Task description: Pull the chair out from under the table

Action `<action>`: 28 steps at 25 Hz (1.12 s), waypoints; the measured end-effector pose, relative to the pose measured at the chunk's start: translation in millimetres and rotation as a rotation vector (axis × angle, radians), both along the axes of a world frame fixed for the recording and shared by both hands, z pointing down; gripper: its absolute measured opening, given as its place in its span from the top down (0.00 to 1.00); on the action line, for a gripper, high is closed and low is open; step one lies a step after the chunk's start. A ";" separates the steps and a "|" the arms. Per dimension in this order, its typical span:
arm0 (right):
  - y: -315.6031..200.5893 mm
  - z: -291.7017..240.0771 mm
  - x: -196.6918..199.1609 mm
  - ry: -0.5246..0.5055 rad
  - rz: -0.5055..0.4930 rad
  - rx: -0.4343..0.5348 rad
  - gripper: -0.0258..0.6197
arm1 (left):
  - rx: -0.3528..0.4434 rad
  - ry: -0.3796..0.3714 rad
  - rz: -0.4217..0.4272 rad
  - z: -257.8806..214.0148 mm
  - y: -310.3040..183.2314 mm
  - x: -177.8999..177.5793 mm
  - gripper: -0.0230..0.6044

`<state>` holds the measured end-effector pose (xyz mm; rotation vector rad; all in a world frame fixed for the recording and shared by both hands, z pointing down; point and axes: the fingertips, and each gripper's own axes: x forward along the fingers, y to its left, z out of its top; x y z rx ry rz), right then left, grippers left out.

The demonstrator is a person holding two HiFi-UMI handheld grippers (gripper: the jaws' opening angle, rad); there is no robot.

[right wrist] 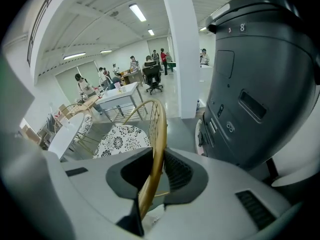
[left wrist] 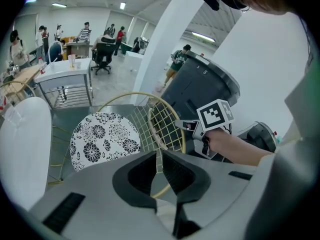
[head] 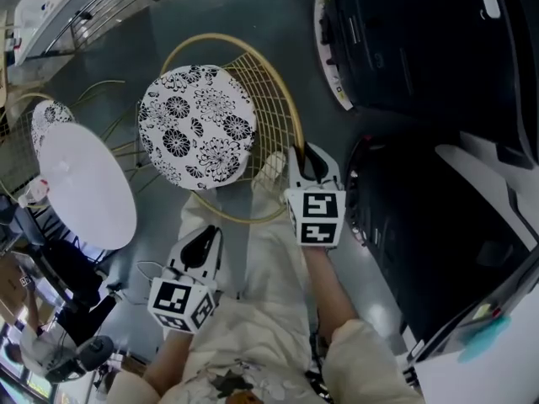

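The chair has a round black-and-white flowered seat (head: 198, 124) and a curved gold wire back (head: 290, 116). It stands beside the round white table (head: 84, 188), its seat showing outside the tabletop. My right gripper (head: 305, 160) is shut on the gold top rim (right wrist: 159, 129) of the back, which runs between its pads (right wrist: 159, 159). Lower on the back, my left gripper (head: 205, 241) has its jaws shut on a thin upright wire (left wrist: 159, 156). The seat (left wrist: 102, 139) shows beyond it.
Two big dark machines (head: 421, 49) (head: 429, 242) stand close on the right of the chair. A second flowered chair (head: 46, 116) is behind the table. The person's pale trousers (head: 269, 259) are just behind the chair back. A white pillar (right wrist: 182, 49) and people are far off.
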<state>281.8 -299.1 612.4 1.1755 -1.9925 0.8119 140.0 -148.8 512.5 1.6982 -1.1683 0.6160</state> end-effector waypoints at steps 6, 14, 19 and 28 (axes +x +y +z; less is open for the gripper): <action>-5.3 0.2 30.4 0.040 0.013 0.031 0.85 | -0.004 0.013 0.006 -0.4 -2.0 10.1 0.89; -5.9 1.3 68.7 0.084 0.015 0.020 0.85 | 0.020 0.027 -0.012 -10.2 -13.6 23.8 0.89; -10.0 1.0 86.5 0.101 0.052 0.020 0.85 | 0.013 0.027 -0.005 -7.5 -14.9 25.3 0.89; -12.1 -0.7 109.1 0.114 0.086 0.037 0.86 | 0.010 0.020 0.033 -7.2 -14.5 32.0 0.89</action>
